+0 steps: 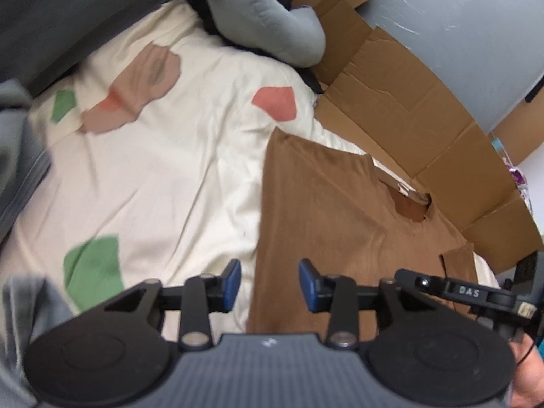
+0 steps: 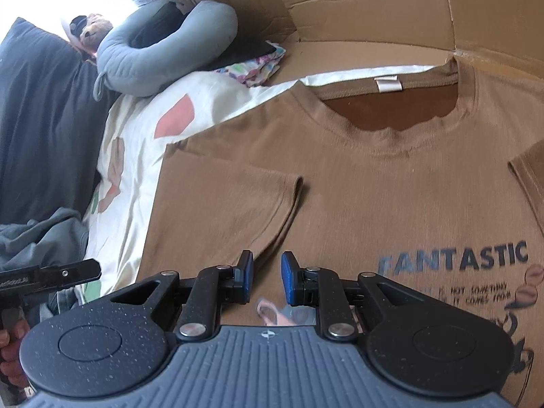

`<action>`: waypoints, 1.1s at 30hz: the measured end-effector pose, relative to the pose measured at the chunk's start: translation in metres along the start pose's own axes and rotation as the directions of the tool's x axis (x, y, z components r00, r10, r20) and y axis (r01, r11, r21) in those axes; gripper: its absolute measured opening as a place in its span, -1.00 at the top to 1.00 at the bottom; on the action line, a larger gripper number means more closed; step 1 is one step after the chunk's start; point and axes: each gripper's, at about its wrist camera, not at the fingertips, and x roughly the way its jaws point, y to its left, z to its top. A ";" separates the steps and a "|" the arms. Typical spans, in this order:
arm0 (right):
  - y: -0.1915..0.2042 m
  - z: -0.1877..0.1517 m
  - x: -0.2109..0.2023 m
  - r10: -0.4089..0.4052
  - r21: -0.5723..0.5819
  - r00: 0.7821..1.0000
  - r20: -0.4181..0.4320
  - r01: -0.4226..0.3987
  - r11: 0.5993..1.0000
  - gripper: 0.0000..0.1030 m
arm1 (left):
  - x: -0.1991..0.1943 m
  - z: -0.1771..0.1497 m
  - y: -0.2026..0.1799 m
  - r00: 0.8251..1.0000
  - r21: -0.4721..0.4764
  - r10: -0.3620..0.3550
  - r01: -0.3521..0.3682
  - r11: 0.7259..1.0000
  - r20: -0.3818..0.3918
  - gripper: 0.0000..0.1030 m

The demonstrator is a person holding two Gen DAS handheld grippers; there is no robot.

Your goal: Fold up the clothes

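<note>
1. Now you are working on a bed with a cream sheet (image 1: 190, 176) carrying green and red patches; flattened cardboard (image 1: 408, 125) is lying along its far edge, and a grey curved pillow (image 2: 163, 54) is resting at the head.
2. You are looking at the brown T-shirt (image 2: 374, 183), which is lying face up near the cardboard, with the collar (image 2: 391, 85) touching it and the print "FANTASTIC" (image 2: 455, 258) showing.
3. One sleeve (image 2: 234, 200) is lying folded inward over the chest, so I judge that the first side fold is done and the opposite side is waiting.
4. You are holding the left gripper (image 1: 270, 284) partly open above the shirt's side edge; nothing is between its pads.
5. You are holding the right gripper (image 2: 267, 277) open only a narrow gap above the cloth near the folded sleeve; it is holding nothing.
6. Risk, in my judgement: if you are pinching only the top layer, or also catching the sheet under it, the fold may come crooked and the tucked sleeve may slide out.
7. The collar may also be snagging on the cardboard edge when you are pulling.
</note>
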 end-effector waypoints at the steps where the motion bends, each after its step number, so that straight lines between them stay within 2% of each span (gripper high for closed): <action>1: 0.000 -0.002 -0.001 0.002 -0.003 1.000 -0.005 -0.002 1.000 0.63 | -0.004 -0.005 0.000 1.000 -0.013 -0.003 0.003 1.000 -0.003 0.20; 6: 0.005 -0.011 -0.007 0.014 -0.026 1.000 -0.019 -0.015 1.000 0.63 | -0.012 -0.030 -0.002 0.998 -0.082 -0.048 0.045 0.996 -0.042 0.14; 8: 0.007 -0.011 -0.007 0.019 -0.038 1.000 -0.019 -0.019 0.999 0.63 | -0.009 -0.040 -0.005 0.995 -0.093 -0.083 0.078 0.993 -0.050 -0.03; 11: 0.008 -0.008 -0.003 0.019 -0.044 1.000 -0.018 -0.020 0.999 0.63 | 0.001 -0.052 -0.009 0.993 -0.102 -0.102 0.095 0.990 -0.064 -0.09; 20: 0.009 -0.009 0.001 0.009 -0.055 1.000 -0.026 -0.011 0.998 0.63 | 0.032 -0.067 -0.017 0.985 -0.111 -0.171 0.167 0.980 -0.026 -0.22; 28: 0.000 -0.002 0.004 -0.014 -0.060 1.000 0.001 0.014 0.998 0.63 | 0.059 -0.073 -0.028 0.975 -0.099 -0.215 0.219 0.971 0.052 -0.23; 30: -0.002 0.004 0.011 -0.021 -0.063 1.000 0.005 0.021 0.998 0.63 | 0.063 -0.074 -0.031 0.969 -0.104 -0.237 0.243 0.964 0.067 -0.18; 32: -0.004 0.010 0.019 -0.026 -0.063 1.000 0.005 0.026 0.998 0.63 | 0.066 -0.073 -0.031 0.963 -0.123 -0.260 0.267 0.956 0.071 0.02; 33: -0.005 0.013 0.022 -0.029 -0.064 1.000 0.004 0.029 0.998 0.63 | 0.068 -0.073 -0.031 0.962 -0.136 -0.265 0.272 0.953 0.068 0.04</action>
